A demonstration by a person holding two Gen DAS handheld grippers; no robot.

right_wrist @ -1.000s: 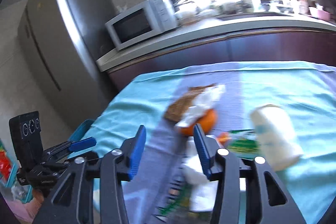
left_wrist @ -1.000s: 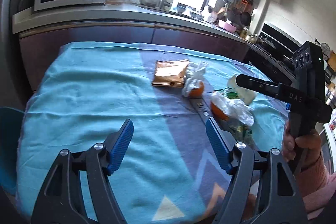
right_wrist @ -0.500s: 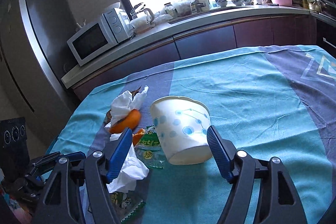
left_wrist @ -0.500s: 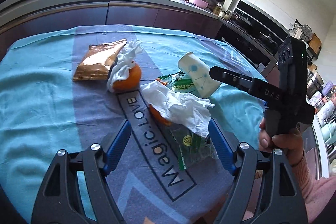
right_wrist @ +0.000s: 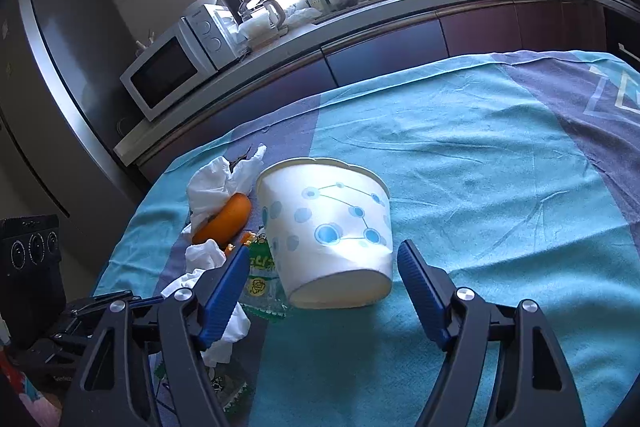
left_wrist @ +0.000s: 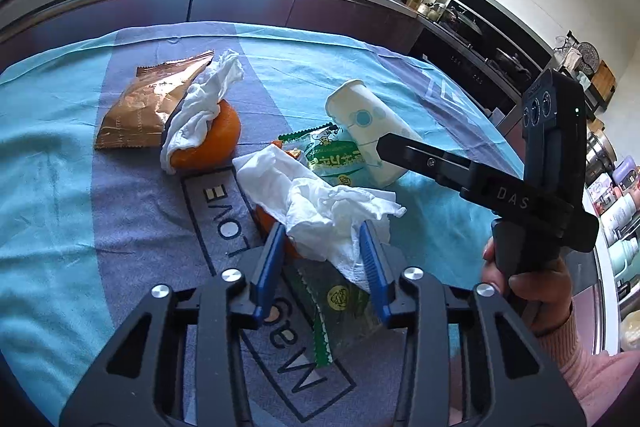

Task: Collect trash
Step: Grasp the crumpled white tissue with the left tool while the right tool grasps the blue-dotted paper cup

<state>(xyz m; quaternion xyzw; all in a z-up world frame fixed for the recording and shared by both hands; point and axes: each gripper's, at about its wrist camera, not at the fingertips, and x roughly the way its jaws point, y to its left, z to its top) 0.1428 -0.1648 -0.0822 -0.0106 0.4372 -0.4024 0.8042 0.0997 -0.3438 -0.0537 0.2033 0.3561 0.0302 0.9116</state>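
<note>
Bench [left_wrist: 60,187] draped in a teal and grey cloth, carrying a cluster of trash near its middle. Largest item: a white paper cup [right_wrist: 328,231] with blue dots, lying on its side, base toward the right wrist camera. The right tongs [right_wrist: 322,267] straddle its base, jaws wide and closing, pads not yet touching the cup wall. Next, a brown foil wrapper [left_wrist: 148,107] lying flat at the far left of the cluster. A crumpled white tissue [left_wrist: 320,207] rests over an orange peel [left_wrist: 268,219] at the near side; the left tongs [left_wrist: 322,251] are closing on it, the tissue bunched between the blue pads, which appear to touch it on both sides. A second tissue [left_wrist: 200,107] drapes an orange fruit [left_wrist: 216,139] just beside the foil wrapper. A green snack packet [left_wrist: 336,159] lies against the cup, and a clear green-edged wrapper [left_wrist: 332,303] lies flat under the left tongs.
</note>
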